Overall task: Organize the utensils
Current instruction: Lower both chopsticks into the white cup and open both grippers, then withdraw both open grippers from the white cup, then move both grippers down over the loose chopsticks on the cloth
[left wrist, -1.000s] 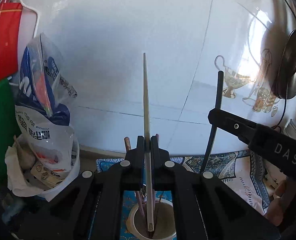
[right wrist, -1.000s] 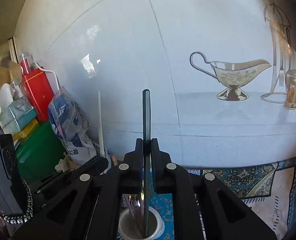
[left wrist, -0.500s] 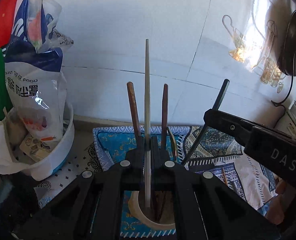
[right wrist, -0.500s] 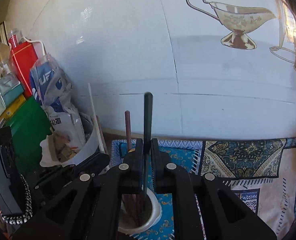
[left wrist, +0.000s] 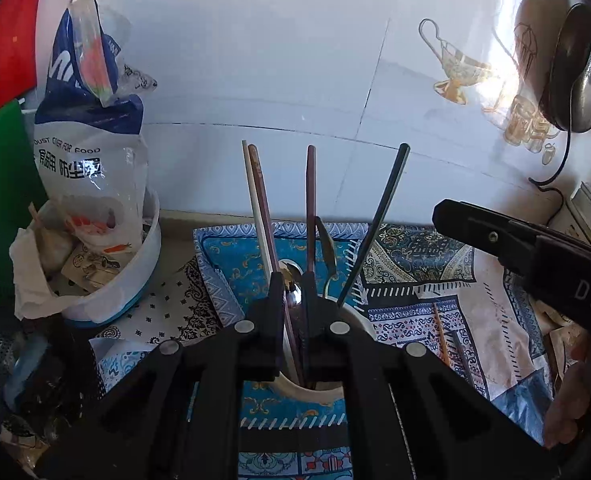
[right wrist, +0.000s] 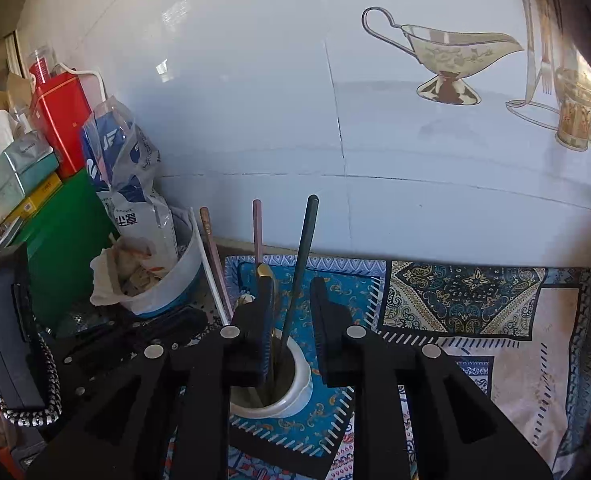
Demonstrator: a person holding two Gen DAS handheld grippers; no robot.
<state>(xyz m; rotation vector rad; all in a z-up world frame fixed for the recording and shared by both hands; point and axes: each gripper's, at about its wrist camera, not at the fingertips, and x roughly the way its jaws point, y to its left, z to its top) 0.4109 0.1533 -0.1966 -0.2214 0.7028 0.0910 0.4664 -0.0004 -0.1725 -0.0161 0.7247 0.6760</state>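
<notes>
A white ceramic cup [right wrist: 295, 392] stands on a patterned blue cloth [right wrist: 335, 292] and holds several utensils upright. In it are a white chopstick [left wrist: 255, 208], brown chopsticks [left wrist: 310, 184], a dark green chopstick [right wrist: 301, 264] and a metal spoon [left wrist: 291, 276]. My left gripper [left wrist: 294, 300] is open just above the cup [left wrist: 315, 392], its jaws either side of the utensils. My right gripper [right wrist: 291, 304] is open above the cup, with the dark green chopstick [left wrist: 383, 216] loose between its jaws. Both grippers are empty.
A white bowl [left wrist: 135, 280] with a plastic bag [left wrist: 91, 132] and scraps stands left of the cup. A green box [right wrist: 63, 232] and red tin [right wrist: 61, 116] are further left. The tiled wall [right wrist: 375, 140] is close behind. Loose chopsticks [left wrist: 441, 332] lie on the cloth at right.
Both grippers have opened. The left let go of the white chopstick and the right let go of the dark green chopstick; both now stand in the cup. Both views have tipped down.
</notes>
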